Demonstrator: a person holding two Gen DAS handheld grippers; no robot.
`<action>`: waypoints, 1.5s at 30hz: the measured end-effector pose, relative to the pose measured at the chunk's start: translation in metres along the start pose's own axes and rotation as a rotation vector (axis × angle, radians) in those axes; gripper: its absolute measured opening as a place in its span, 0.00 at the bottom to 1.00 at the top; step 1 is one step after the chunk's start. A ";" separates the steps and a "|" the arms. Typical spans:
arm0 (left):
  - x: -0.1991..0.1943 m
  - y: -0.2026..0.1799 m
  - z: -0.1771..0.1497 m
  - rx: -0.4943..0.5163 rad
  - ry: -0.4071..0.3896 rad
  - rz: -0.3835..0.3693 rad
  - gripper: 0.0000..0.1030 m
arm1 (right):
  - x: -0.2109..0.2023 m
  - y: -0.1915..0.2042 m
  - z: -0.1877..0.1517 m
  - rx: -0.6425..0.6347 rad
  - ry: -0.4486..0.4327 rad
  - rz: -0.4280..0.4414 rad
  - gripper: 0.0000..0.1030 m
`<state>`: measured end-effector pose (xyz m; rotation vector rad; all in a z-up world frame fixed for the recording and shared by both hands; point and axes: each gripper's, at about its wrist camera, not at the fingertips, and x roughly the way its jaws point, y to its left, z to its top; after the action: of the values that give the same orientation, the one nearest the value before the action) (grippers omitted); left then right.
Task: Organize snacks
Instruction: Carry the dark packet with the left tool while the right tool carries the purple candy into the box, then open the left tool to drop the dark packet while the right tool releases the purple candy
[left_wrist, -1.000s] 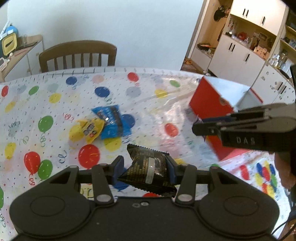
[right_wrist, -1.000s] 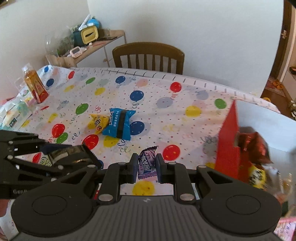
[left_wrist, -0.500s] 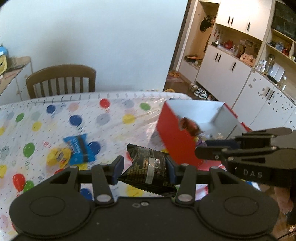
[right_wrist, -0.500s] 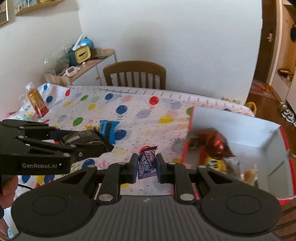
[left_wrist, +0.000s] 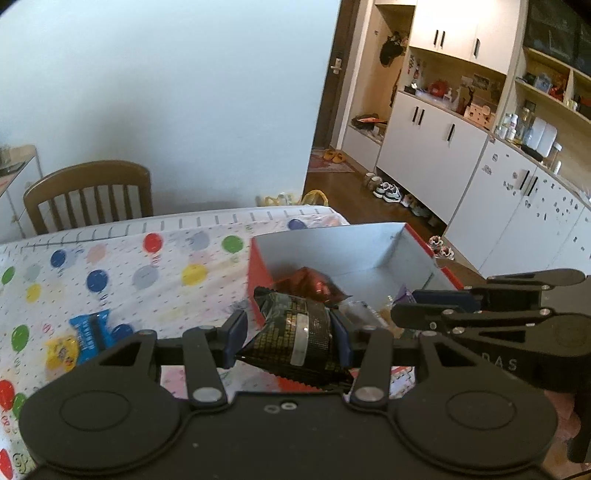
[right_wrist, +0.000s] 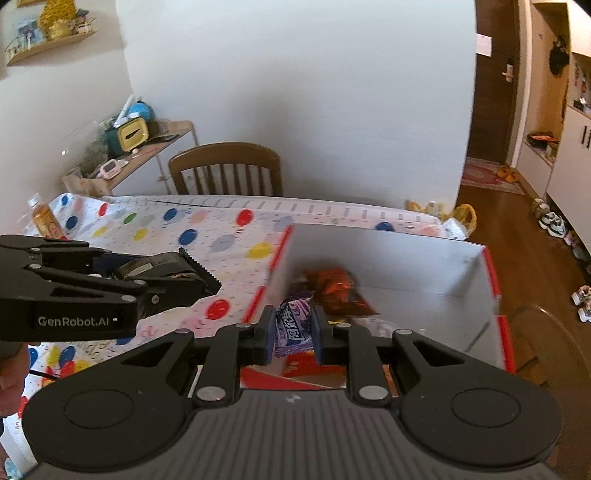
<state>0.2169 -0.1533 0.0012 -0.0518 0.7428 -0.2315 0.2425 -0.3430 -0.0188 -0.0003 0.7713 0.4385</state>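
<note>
Left gripper was clamped on the black snack pack, one blue pad on each side, pack sticking forward and up past the fingertips. From the left wrist view it sat at the near-left corner of the red box, overlapping the red wall; couldn't tell if it was over the rim or just short of it. In the right wrist view the same pack showed side-on in the left gripper, serrated edge pointing toward the box's left wall, just outside it.

Right gripper was pinched narrow on the purple candy wrapper, wrapper upright between the pads. It hung over the near end of the red box, inside the walls as seen from that camera. From the left wrist view the right gripper reached across the box's near-right part, a bit of purple visible at its tip.

In the box: an orange-red foil pack near the left wall, plus clear and yellow wrappers, partly hidden.

Left on the balloon tablecloth: blue snack pack touching a yellow one, well apart from the box. A drink bottle stood at the far left edge.
</note>
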 end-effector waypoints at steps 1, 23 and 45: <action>0.004 -0.007 0.002 0.003 0.003 0.000 0.46 | -0.001 -0.008 0.000 0.004 0.001 -0.004 0.19; 0.106 -0.085 0.020 0.017 0.103 0.042 0.46 | 0.042 -0.126 -0.023 0.068 0.101 -0.063 0.19; 0.189 -0.091 0.011 0.009 0.246 0.112 0.46 | 0.099 -0.138 -0.042 0.063 0.252 -0.051 0.19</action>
<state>0.3422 -0.2851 -0.1046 0.0277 0.9860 -0.1352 0.3296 -0.4371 -0.1382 -0.0166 1.0307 0.3698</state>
